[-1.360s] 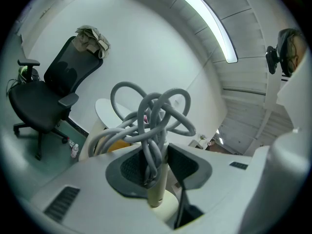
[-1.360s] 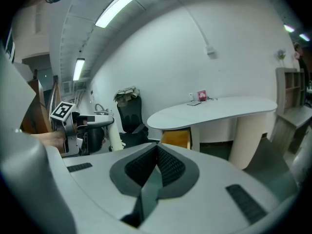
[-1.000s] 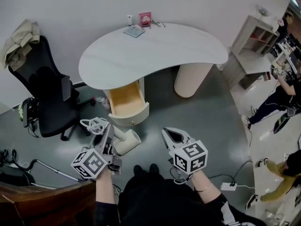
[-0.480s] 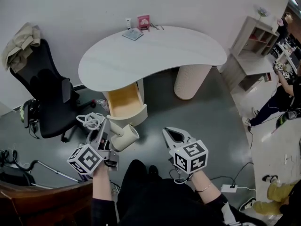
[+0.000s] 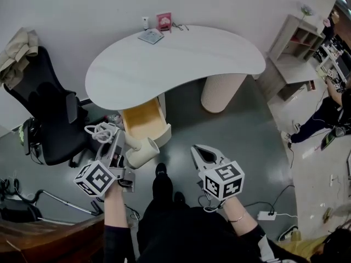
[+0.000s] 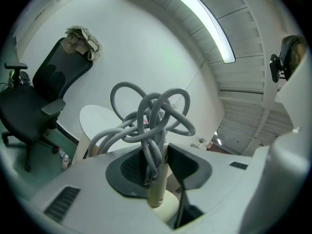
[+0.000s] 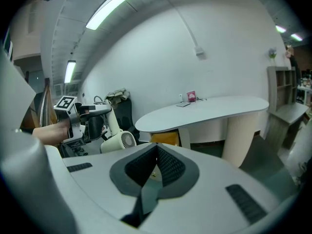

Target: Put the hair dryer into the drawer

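Note:
The cream hair dryer (image 5: 141, 151) hangs by its handle in my left gripper (image 5: 118, 147), just in front of the open wooden drawer (image 5: 141, 118) under the white desk (image 5: 175, 59). Its grey cord (image 5: 101, 131) is bunched in loops above the jaws. In the left gripper view the left gripper (image 6: 157, 165) is shut on the dryer's handle (image 6: 157, 191), with the cord (image 6: 151, 116) tangled ahead. My right gripper (image 5: 198, 151) floats to the right of the dryer, shut and holding nothing. The right gripper view shows the right gripper (image 7: 157, 147), the dryer (image 7: 119, 141), the left gripper (image 7: 73, 113) and the drawer (image 7: 165, 138).
A black office chair (image 5: 49, 119) with a cloth on its back stands left of the drawer. The desk's round pedestal (image 5: 222, 92) is to the drawer's right. A pink card (image 5: 163, 22) and a booklet (image 5: 150, 36) lie at the desk's back. A shelf (image 5: 296, 53) and people (image 5: 329, 108) are at far right.
My left gripper has carried the dryer forward and a little up, closer to the drawer's front. The person has stepped forward. The right gripper keeps much the same spot in view.

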